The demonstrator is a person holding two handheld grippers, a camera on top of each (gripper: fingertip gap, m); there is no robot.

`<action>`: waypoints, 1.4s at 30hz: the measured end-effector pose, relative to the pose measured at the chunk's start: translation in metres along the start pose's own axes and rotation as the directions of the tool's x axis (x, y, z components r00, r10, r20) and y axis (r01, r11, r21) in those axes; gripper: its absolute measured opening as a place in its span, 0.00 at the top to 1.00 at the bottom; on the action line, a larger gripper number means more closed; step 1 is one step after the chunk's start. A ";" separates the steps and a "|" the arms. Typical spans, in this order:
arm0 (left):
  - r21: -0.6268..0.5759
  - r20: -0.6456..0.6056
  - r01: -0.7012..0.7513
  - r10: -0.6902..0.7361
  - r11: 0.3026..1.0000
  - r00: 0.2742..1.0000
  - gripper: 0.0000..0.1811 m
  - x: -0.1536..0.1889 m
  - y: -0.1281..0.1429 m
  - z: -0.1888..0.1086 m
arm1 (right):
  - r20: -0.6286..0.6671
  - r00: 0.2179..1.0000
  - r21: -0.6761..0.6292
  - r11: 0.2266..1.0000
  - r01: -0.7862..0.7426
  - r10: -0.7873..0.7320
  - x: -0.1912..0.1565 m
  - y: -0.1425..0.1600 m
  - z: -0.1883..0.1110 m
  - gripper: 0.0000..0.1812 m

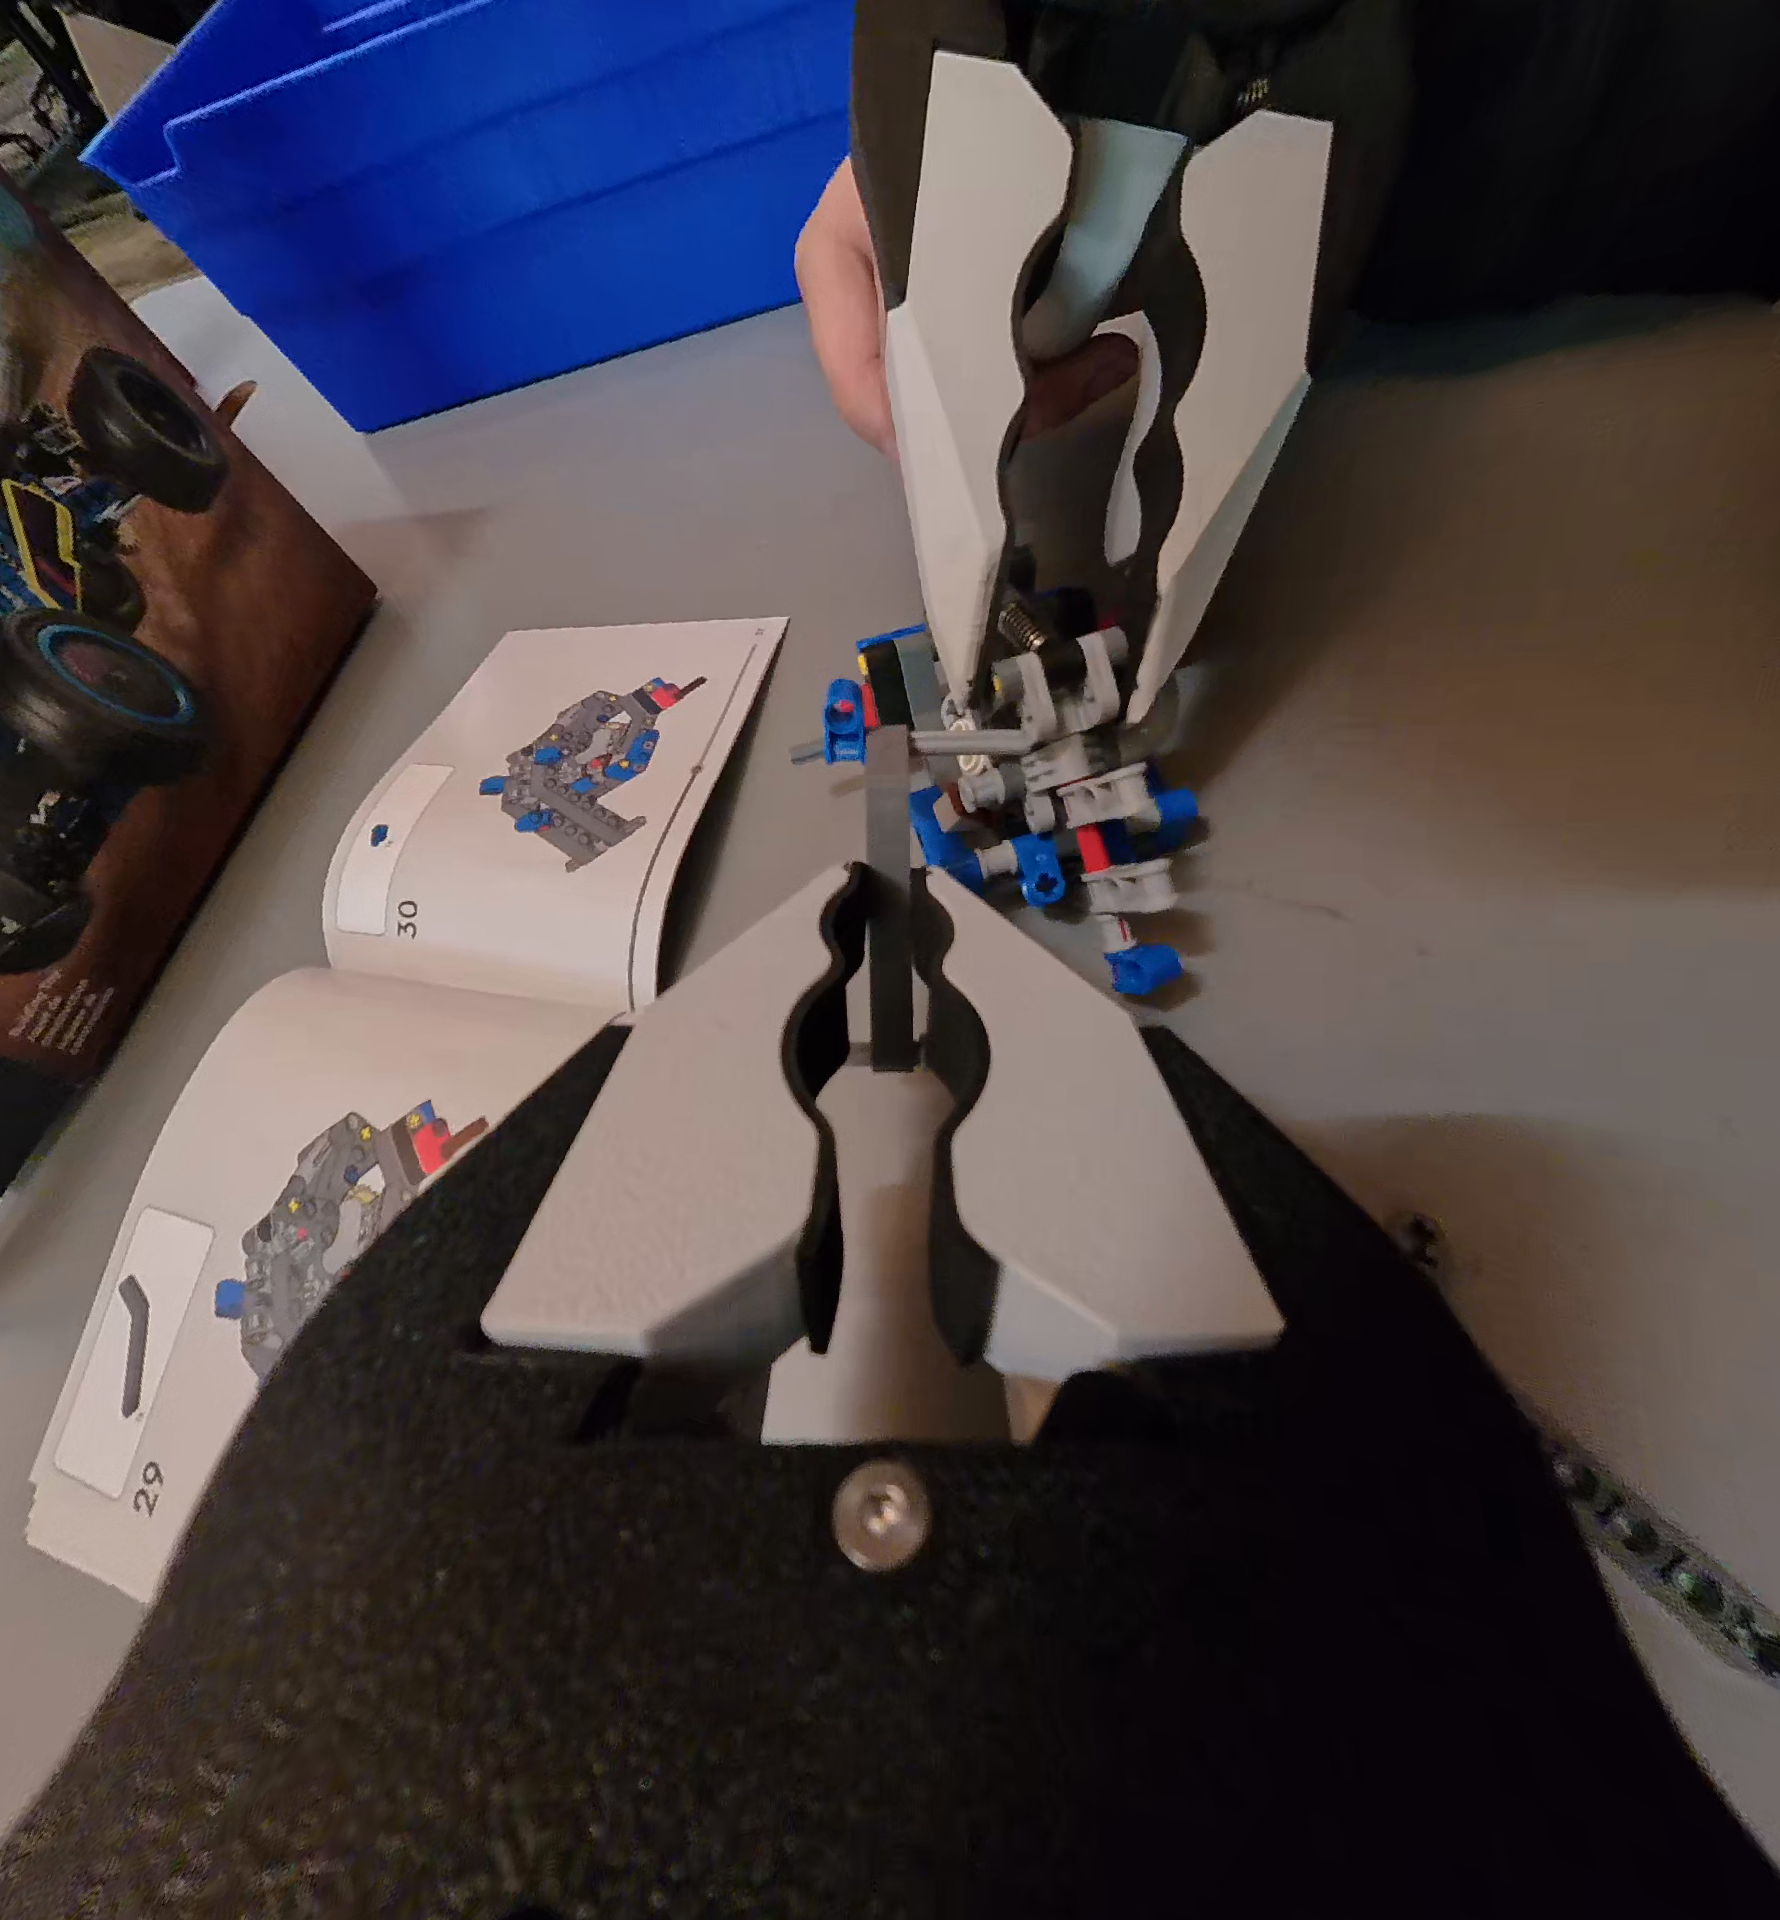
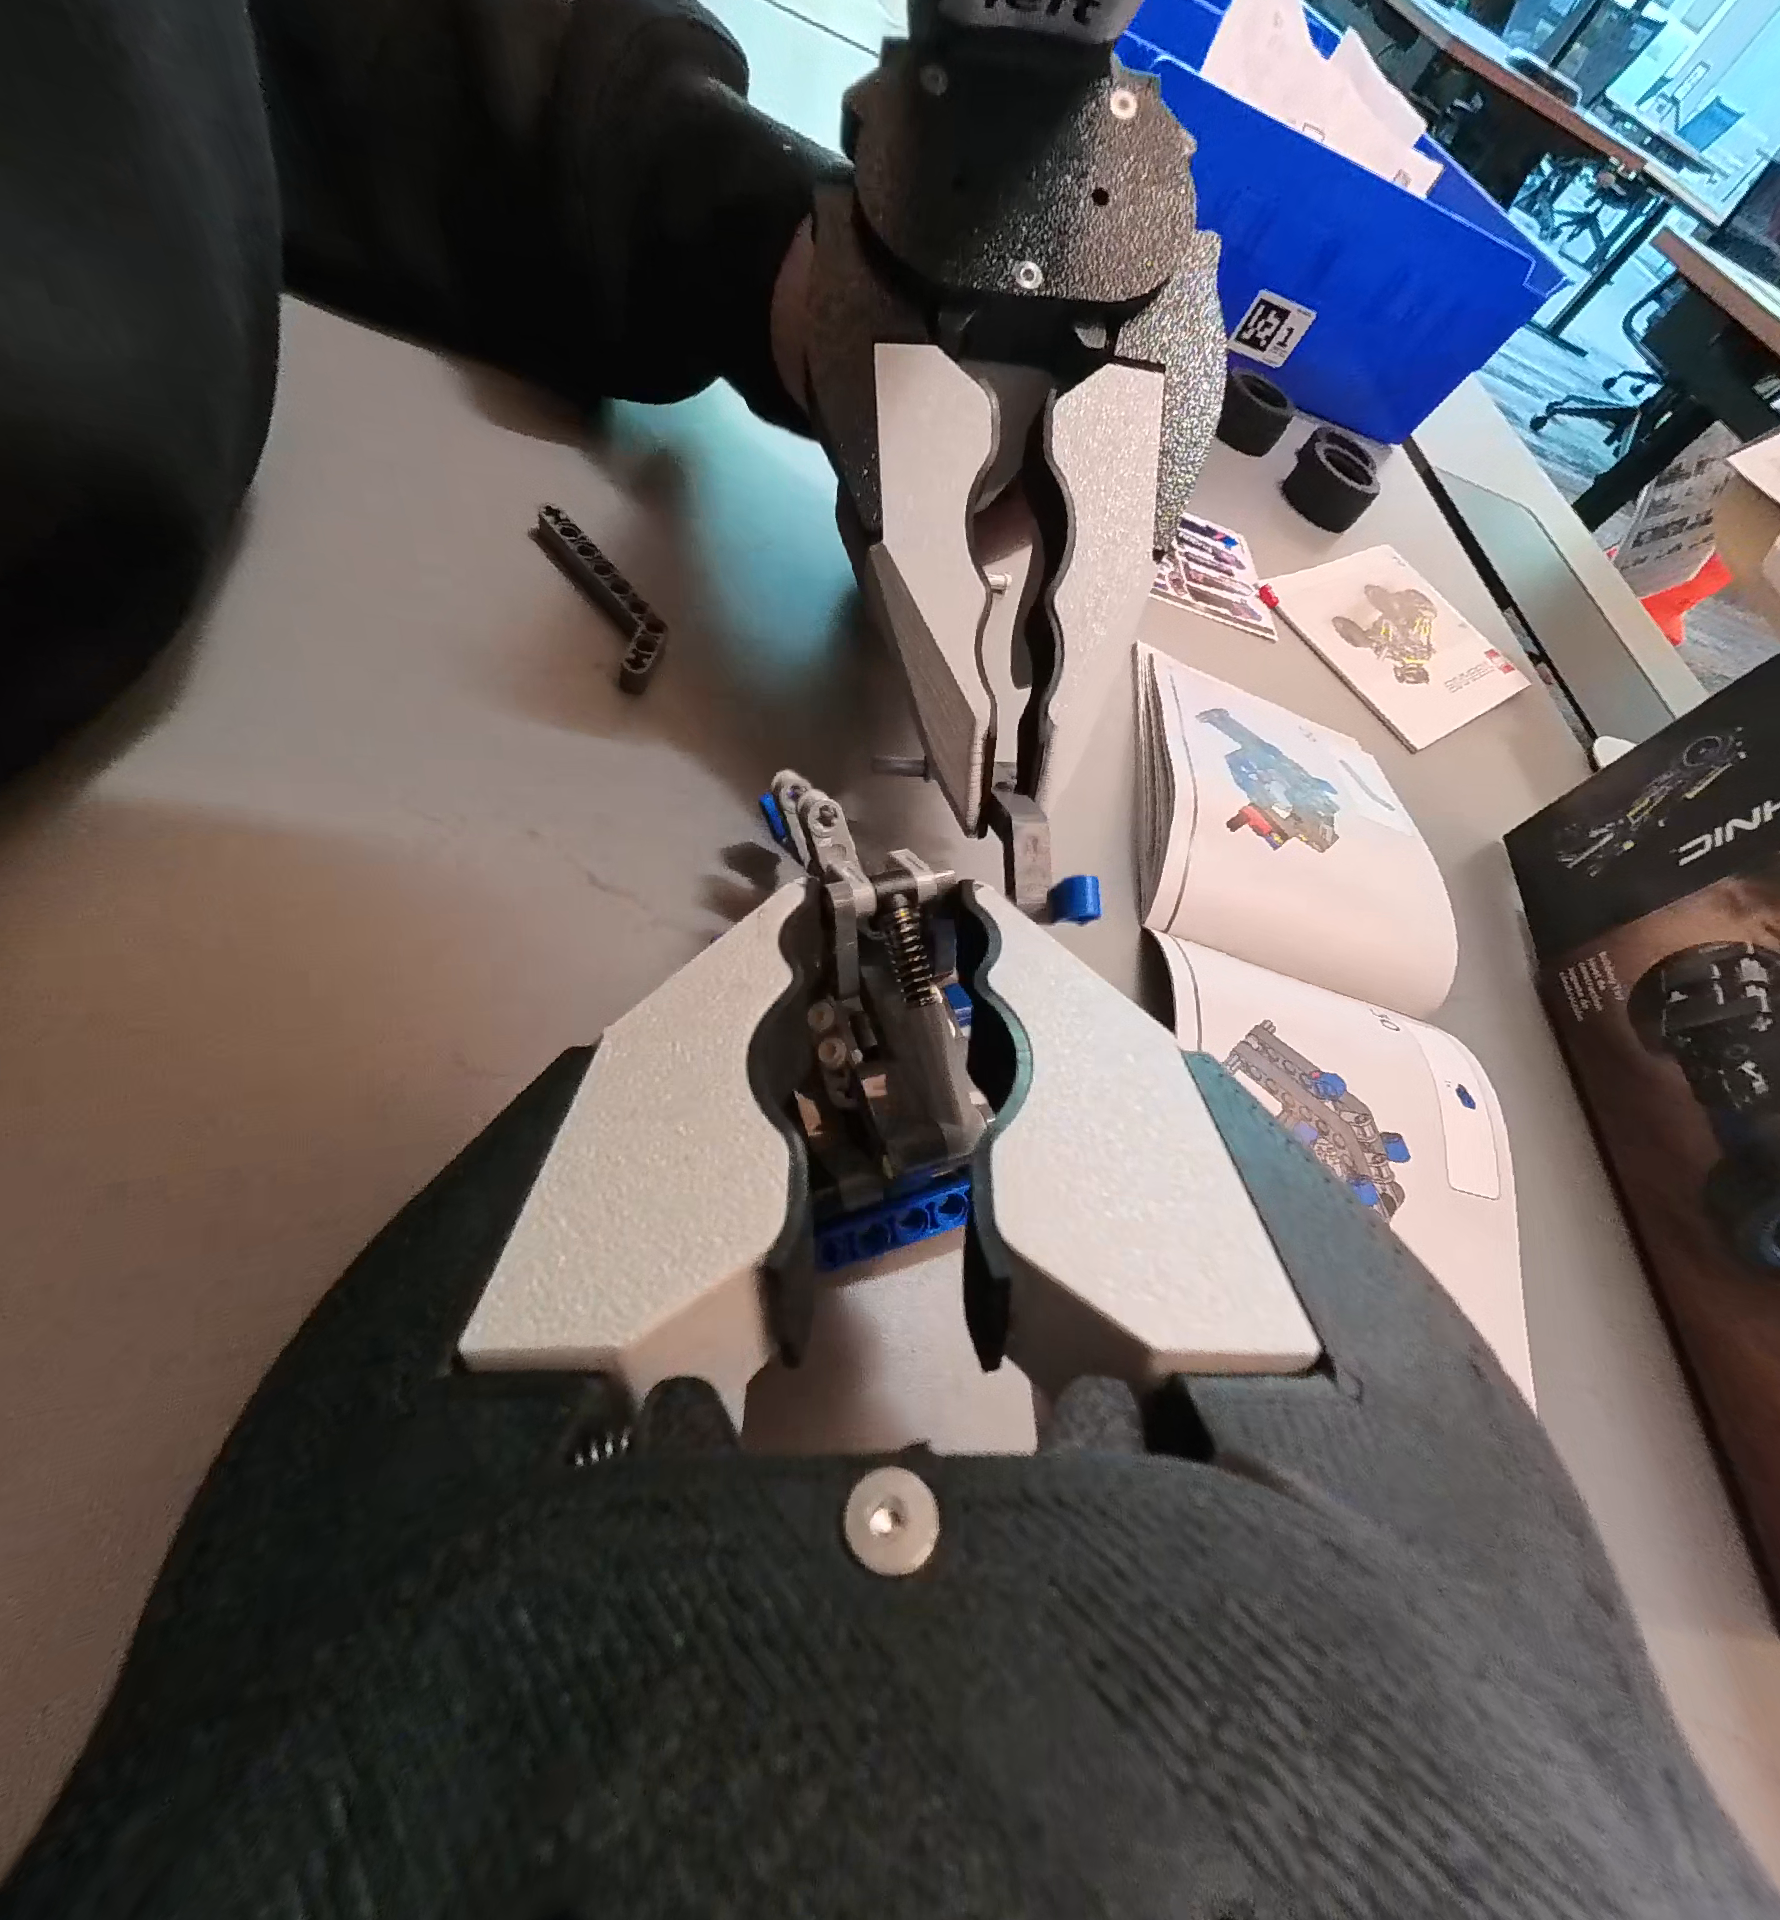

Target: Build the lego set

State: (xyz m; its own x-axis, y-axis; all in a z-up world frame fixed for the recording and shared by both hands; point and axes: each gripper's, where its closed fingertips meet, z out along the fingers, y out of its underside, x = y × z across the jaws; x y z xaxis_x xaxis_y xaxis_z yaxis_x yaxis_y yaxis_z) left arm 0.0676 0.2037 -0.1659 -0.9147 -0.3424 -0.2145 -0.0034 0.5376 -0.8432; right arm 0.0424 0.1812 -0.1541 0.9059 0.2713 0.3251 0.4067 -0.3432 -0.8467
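The jaws of the left gripper [image 1: 881, 904] are clenched on a flat dark grey plastic beam [image 1: 888, 831], which stands on edge between them and reaches out past the tips toward the model. The jaws of the right gripper [image 2: 891, 914] are clamped round the half-built lego model [image 2: 891, 1049] of grey, blue and red plastic parts, gripping it across its grey frame, where a small coiled metal spring [image 2: 907, 961] shows.

In the left wrist view the model [image 1: 1042, 790] sits low on the pale grey tabletop [image 1: 1488, 831], with the right gripper [image 1: 1057, 675] coming down on it from the far side and a hand [image 1: 844, 312] behind that gripper. The far end of the dark grey beam lies right at the model's left edge; whether it touches I cannot tell.

Left of the model an open white paper instruction booklet [image 1: 553, 790] lies flat on the tabletop, showing two pages of build drawings. Farther left stands the dark printed cardboard set box [image 1: 86, 623], and beyond the booklet, at the far side, a blue plastic bin [image 1: 512, 197].

In the right wrist view the left gripper [image 2: 1000, 800] hangs just beyond the model, the booklet [image 2: 1281, 831] to its right. A loose dark grey L-shaped beam with holes [image 2: 605, 582] lies alone on the tabletop to the far left. Two black rubber tyres [image 2: 1327, 478] rest near the blue bin [image 2: 1385, 260] at the far right.
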 end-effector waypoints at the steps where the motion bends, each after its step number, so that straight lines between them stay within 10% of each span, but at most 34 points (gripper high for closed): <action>1: -0.004 0.003 0.007 -0.007 1.000 1.000 0.98 0.000 0.000 0.000 | -0.003 1.000 0.000 1.000 0.001 -0.001 0.000 0.000 0.000 0.87; 42: -0.017 0.127 0.255 -0.250 0.967 0.960 0.98 -0.006 0.006 -0.006 | -0.084 0.996 -0.055 0.998 0.022 -0.026 0.011 0.004 0.002 0.87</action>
State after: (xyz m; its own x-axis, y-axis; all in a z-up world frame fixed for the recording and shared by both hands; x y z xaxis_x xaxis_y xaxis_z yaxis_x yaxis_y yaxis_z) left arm 0.0706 0.2141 -0.1667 -0.8255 -0.5614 -0.0575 -0.2429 0.4455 -0.8617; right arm 0.0537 0.1841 -0.1546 0.9015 0.2039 0.3817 0.4323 -0.3865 -0.8147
